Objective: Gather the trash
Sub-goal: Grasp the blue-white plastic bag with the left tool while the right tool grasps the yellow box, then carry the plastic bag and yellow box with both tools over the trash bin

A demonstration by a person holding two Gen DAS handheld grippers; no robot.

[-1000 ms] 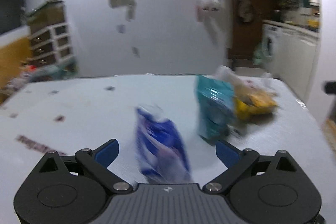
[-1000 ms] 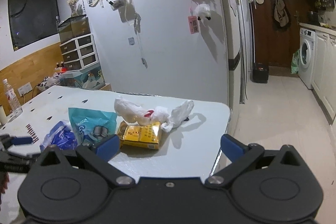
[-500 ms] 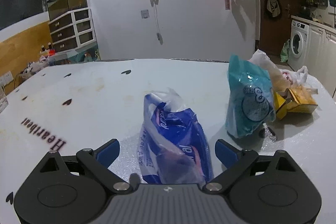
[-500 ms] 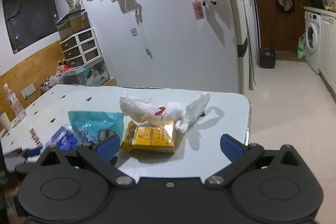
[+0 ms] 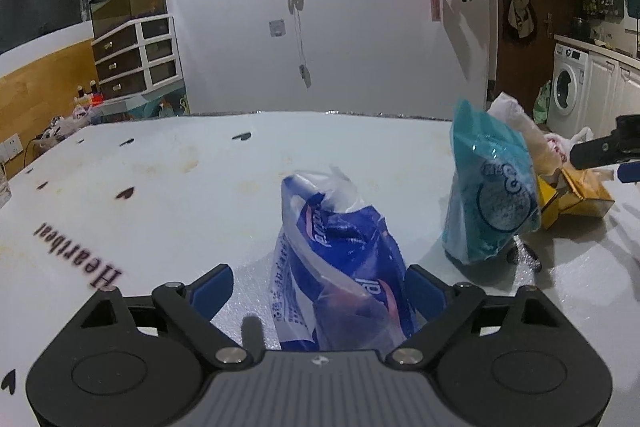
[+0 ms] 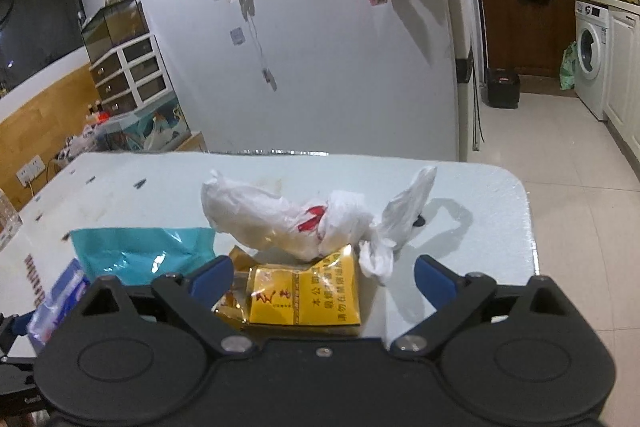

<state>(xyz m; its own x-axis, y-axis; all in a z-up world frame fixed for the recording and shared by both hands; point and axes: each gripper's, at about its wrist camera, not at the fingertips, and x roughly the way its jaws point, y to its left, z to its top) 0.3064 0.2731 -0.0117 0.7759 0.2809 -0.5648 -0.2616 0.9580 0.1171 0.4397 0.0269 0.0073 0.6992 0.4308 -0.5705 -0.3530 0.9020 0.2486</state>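
A blue plastic wrapper [image 5: 340,267] lies on the white table [image 5: 180,187], between the open fingers of my left gripper [image 5: 320,287], not clamped. A teal bag [image 5: 490,195] stands to its right, with a yellow pack [image 5: 584,195] and a white plastic bag [image 5: 516,115] behind it. In the right wrist view my right gripper [image 6: 324,275] is open, with the yellow pack [image 6: 308,299] between its fingers. The white plastic bag [image 6: 288,219] lies just beyond it, the teal bag [image 6: 140,251] to the left. The right gripper also shows at the right edge of the left wrist view [image 5: 608,151].
The table's right edge [image 6: 528,227] drops to a tiled floor [image 6: 580,187]. A white fridge side [image 6: 320,47] with hung trinkets stands behind the table. A drawer unit [image 5: 136,59] is at the back left, a washing machine [image 6: 592,55] at the far right.
My left gripper has moved in so the blue wrapper sits between its fingers. My right gripper has moved closer to the yellow pack, which now lies between its fingers.
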